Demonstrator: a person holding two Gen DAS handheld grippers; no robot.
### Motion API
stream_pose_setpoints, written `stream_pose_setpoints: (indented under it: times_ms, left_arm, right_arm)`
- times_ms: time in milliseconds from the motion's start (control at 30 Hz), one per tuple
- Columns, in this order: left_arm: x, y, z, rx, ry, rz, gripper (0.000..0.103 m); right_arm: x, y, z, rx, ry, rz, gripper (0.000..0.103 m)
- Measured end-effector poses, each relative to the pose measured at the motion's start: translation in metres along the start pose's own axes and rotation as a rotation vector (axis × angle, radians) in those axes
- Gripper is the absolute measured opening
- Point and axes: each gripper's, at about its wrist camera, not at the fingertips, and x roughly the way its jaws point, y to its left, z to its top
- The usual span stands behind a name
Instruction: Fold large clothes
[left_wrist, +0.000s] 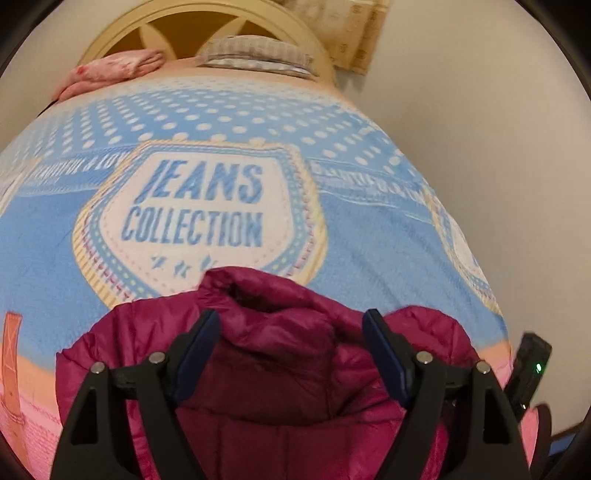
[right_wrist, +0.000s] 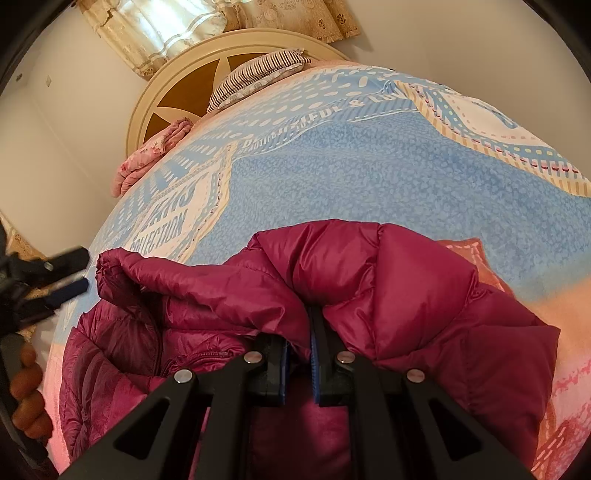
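Note:
A magenta puffer jacket lies bunched on a bed with a blue "JEANS COLLECTION" blanket. My left gripper is open just above the jacket's crumpled top, holding nothing. In the right wrist view the jacket is lifted and draped over my right gripper, whose jaws are closed on a fold of it. The left gripper shows at the left edge of that view, open, beside the jacket's cuff.
A cream round headboard stands at the far end with a striped pillow and a folded pink cloth. The blanket covers the bed. White walls flank it. A curtain hangs behind.

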Motion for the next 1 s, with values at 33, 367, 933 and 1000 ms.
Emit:
stream_pose_setpoints:
  times_ms: [33,367,933,1000]
  left_arm:
    - [0.002,-0.005,-0.003,0.018,0.012,0.003,0.089]
    - [0.062,-0.016,-0.003,0.065,0.088,0.43,0.082]
    - [0.03,0.04,-0.074,-0.151,-0.025,0.327,0.027]
    - [0.03,0.041,-0.076,-0.149,-0.056,0.327,0.028]
  right_arm:
    - [0.0,0.0,0.0,0.0,0.0,0.001,0.007]
    - [-0.001,-0.004,0.0,0.014,-0.002,0.024,0.007]
    - [-0.013,0.0,0.002,0.002,0.025,0.035,0.012]
    - [-0.051,0.007,0.001,-0.011,-0.081,0.039,0.012]
